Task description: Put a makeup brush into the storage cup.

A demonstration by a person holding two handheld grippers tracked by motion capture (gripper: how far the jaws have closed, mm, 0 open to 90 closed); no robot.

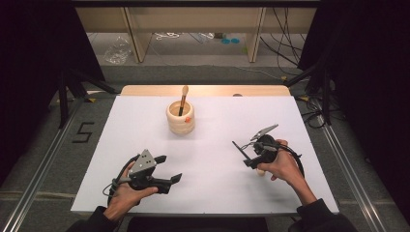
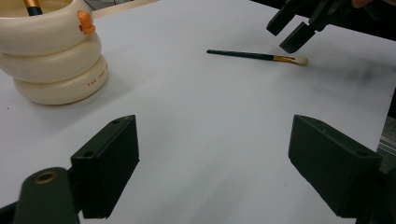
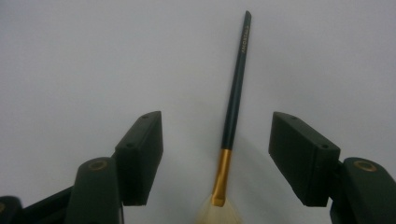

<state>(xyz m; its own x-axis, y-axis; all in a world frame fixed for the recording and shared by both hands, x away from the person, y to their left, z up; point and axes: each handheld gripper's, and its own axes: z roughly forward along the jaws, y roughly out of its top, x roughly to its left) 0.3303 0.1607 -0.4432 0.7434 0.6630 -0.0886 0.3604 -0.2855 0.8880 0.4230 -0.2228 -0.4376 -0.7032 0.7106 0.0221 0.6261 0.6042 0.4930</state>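
White table top, cream ringed holder with orange knob, wooden-handled brush upright inside

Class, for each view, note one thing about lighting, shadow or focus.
High view: bright white table, dark surroundings. Left gripper view: soft shadow beside the cream pot, far brush sharp. Right gripper view: brush bristles blurred near the lens, even grey light.

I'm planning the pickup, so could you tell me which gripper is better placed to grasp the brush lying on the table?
The right gripper: its open jaws already straddle the brush. The left gripper sits farther off.
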